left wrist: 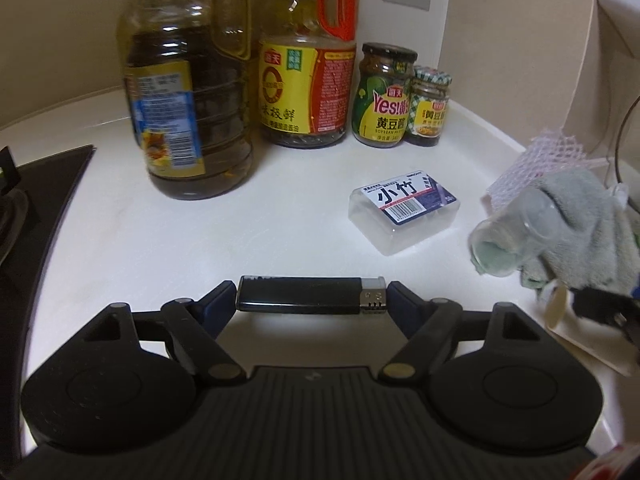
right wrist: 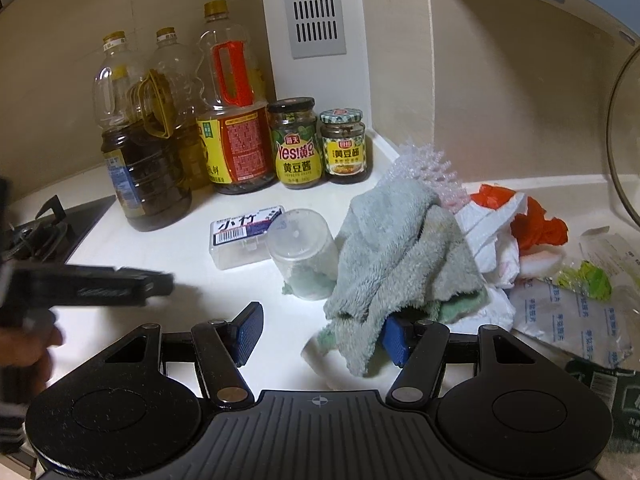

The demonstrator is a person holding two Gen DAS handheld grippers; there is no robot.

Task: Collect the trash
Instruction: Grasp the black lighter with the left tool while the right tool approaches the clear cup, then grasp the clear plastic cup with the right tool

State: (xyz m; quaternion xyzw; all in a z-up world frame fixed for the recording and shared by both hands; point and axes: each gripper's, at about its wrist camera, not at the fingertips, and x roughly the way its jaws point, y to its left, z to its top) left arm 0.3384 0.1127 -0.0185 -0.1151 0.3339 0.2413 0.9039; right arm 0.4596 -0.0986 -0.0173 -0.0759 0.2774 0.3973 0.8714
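Left wrist view: my left tool [left wrist: 312, 300] grips a black lighter [left wrist: 312, 295] end to end, just above the bench [left wrist: 160, 240]. My right tool [right wrist: 320, 332] stands half wide, a grey-green rag [right wrist: 396, 252] draped over one finger. Crumpled wrappers [right wrist: 504, 232] beyond lie uncollected, so most work remains.

Four big oil and sauce bottles are standing along the back wall: a dark oil bottle [right wrist: 140, 168] in front, a red-handled soy sauce bottle [right wrist: 236, 120] beside it. Two soybean paste jars, a taller one [right wrist: 298, 144] and a shorter checked-lid one [right wrist: 344, 146], are sitting just right of them on the white counter [left wrist: 160, 240]. A black stove edge [left wrist: 36, 200] is showing at left. A grey vent panel [right wrist: 314, 4] is hanging on the wall above.
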